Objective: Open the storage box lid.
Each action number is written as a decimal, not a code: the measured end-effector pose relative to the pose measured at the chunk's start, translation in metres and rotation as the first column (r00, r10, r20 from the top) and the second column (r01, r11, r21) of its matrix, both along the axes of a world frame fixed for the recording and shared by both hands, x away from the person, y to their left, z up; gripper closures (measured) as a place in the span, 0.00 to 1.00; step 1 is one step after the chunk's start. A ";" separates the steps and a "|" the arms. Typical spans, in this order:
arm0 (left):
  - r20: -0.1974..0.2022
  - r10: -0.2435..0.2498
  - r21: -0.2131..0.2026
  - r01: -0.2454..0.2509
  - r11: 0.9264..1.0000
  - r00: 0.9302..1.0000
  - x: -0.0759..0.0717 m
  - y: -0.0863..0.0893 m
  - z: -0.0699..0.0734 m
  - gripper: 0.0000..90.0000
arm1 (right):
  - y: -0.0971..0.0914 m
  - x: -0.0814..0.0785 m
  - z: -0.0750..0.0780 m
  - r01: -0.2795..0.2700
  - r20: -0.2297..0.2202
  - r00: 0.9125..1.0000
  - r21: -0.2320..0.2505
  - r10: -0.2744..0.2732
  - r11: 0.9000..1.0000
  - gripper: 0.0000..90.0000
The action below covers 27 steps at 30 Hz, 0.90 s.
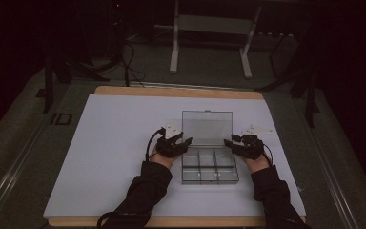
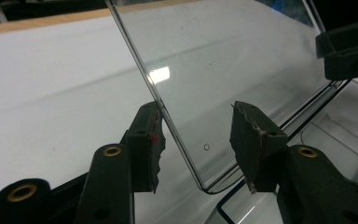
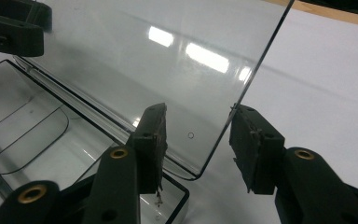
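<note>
A clear plastic compartment box lies on the white table, its lid raised and tilted back. My left gripper stands at the lid's left edge near the hinge, open, with that edge between its two fingers. My right gripper stands at the lid's right edge, open, and straddles that edge in the same way. The box's divided compartments look empty. The other hand's gripper shows across the lid in each gripper view.
The white sheet covers a wooden tabletop. Beyond the table stand a metal frame and cables on a dark floor. The person's dark sleeves come in from the bottom.
</note>
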State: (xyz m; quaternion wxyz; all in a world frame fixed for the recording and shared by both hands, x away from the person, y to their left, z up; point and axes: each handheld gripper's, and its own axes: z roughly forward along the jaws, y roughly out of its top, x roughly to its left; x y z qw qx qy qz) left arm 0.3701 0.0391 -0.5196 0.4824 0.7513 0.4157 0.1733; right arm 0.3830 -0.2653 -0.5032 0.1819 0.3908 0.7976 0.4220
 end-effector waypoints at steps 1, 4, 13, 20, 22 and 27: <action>-0.002 0.001 -0.003 -0.001 1.000 1.000 0.000 0.000 0.000 0.61 | 0.000 0.000 0.000 0.002 0.002 1.000 0.002 -0.002 1.000 0.62; -0.004 0.002 -0.005 -0.002 1.000 1.000 0.000 0.000 -0.001 0.61 | -0.001 0.000 -0.001 0.007 -0.003 1.000 0.010 -0.007 1.000 0.62; -0.041 0.000 -0.008 0.000 1.000 0.999 0.002 -0.002 -0.002 0.57 | -0.002 0.002 -0.001 0.012 -0.028 1.000 0.018 -0.012 1.000 0.61; -0.087 0.004 -0.049 -0.008 0.999 0.996 0.005 0.000 -0.006 0.51 | -0.001 0.001 -0.002 0.025 -0.018 1.000 -0.003 -0.025 1.000 0.62; -0.100 0.002 -0.056 -0.008 0.998 0.995 0.006 0.001 -0.006 0.51 | -0.001 0.002 -0.002 0.023 -0.021 1.000 0.002 -0.023 1.000 0.62; -0.147 0.005 -0.086 -0.017 0.996 0.989 0.009 0.003 -0.007 0.51 | 0.000 0.002 -0.002 0.028 -0.028 0.999 0.005 -0.028 1.000 0.63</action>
